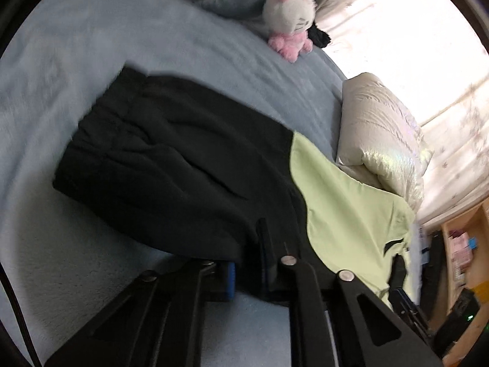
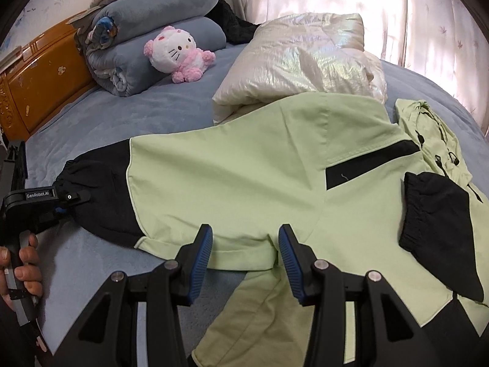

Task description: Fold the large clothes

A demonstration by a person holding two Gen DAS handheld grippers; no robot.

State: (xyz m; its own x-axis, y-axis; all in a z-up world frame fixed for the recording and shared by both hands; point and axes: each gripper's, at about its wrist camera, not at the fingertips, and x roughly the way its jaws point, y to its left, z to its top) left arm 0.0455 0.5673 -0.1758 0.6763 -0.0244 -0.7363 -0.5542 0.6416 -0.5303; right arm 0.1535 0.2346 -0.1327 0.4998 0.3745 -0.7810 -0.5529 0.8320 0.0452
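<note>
Left gripper (image 1: pixel 247 263) pinches the sleeve cuff (image 2: pixel 76 180); right gripper (image 2: pixel 246 244) wide over the jacket (image 2: pixel 229 177) hem. We grab seams: soft, slippery fabric.

Home bedroom — bed (image 2: pixel 159 104), plush toy (image 2: pixel 180 55)

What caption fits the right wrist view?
Open right hand-held gripper at green jacket hem; left hand-held gripper clamps black cuff.

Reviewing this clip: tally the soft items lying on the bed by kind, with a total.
Green-and-black jacket: 1
Pearly cream puffer jacket, folded: 1
Pink-and-white cat plush toy: 1
Rolled grey-blue blanket: 1
Total: 4
</note>
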